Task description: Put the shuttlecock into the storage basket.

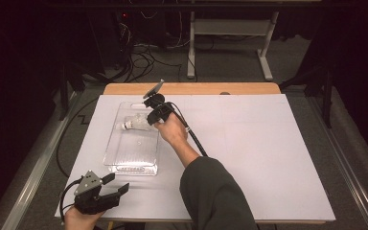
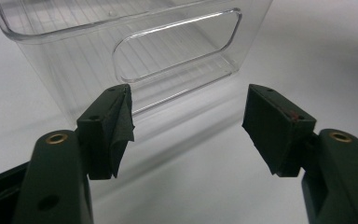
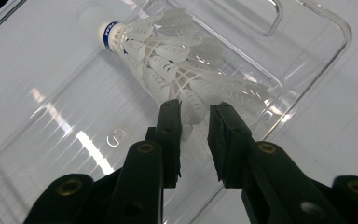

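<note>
Black two-jaw right gripper point(image 1: 149, 114) with black cable, brass-ringed screws, grey three-cornered plate, dark grey-green sleeve point(image 1: 215, 196)

A white sheet point(image 1: 249, 153) covers nearly all of the bench point(image 1: 191, 88), whose pale wooden edge shows as a strip along the far side. Grey carpet point(image 1: 230, 60) lies beyond it and down both flanks. On the carpet behind stands a white metal frame point(image 1: 230, 28) on two long feet, with a tangle of dark cables point(image 1: 143, 57) to its left. The far background is black and unlit. A pale rail point(image 1: 33, 167) runs along the floor at the left.
</note>
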Available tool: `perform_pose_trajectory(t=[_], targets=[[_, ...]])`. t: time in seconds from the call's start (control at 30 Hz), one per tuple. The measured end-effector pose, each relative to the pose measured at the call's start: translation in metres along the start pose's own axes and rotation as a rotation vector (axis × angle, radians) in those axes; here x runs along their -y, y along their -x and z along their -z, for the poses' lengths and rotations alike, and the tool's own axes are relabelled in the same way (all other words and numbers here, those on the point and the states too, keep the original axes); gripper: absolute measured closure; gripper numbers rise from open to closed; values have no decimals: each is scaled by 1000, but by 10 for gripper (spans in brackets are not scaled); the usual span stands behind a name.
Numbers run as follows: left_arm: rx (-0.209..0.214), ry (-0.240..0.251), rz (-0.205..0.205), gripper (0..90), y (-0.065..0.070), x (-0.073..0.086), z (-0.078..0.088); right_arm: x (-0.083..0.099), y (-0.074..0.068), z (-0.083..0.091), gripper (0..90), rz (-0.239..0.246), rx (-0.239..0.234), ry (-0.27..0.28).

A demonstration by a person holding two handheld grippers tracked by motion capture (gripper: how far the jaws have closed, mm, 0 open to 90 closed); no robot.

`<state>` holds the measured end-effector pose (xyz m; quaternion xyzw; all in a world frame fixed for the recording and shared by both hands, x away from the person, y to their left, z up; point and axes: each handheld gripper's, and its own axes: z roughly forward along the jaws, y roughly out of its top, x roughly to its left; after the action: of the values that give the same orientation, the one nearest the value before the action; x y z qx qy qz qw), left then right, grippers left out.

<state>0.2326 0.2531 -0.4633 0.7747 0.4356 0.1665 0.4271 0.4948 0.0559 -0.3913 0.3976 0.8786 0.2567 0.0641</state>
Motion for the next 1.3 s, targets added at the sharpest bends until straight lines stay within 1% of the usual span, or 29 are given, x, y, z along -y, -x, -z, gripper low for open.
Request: perform_pose_trajectory(t=[0.07,0.13,0.17,0.33,0.37,0.4,0.53,0.7,0.77,0.9,0.97,1.0,1.17,1.3], targets=[[0,0,0,339,0,0,0,0,1,2,728,8,2,12],[0,0,-1,339,0,0,0,0,1,4,720,3,1,14],[0,-1,-1,339,0,0,0,0,1,5,715,13,3,18],[-1,-1,-2,339,0,0,0,3,-1,9,701,19,1,29],[-1,-1,-2,339,0,0,0,4,0,9,700,25,-2,38],[-1,-1,-2,339,0,0,0,5,0,10,697,18,-6,41],[-1,-2,-1,339,0,0,0,7,2,16,675,27,-8,62],[-1,5,8,339,-1,0,0,10,5,21,663,11,-25,81],[-1,5,12,338,-2,0,1,12,6,23,654,16,-31,88],[-3,5,13,338,-2,0,1,15,7,26,647,17,-28,101],[-5,5,12,338,-2,0,0,18,8,29,643,25,-22,128],[-3,7,14,338,-2,0,0,19,9,29,633,28,-18,133],[-4,7,15,338,-2,0,0,25,14,34,627,16,-14,139],[-4,4,13,338,-2,0,0,29,17,40,626,18,-11,169]])
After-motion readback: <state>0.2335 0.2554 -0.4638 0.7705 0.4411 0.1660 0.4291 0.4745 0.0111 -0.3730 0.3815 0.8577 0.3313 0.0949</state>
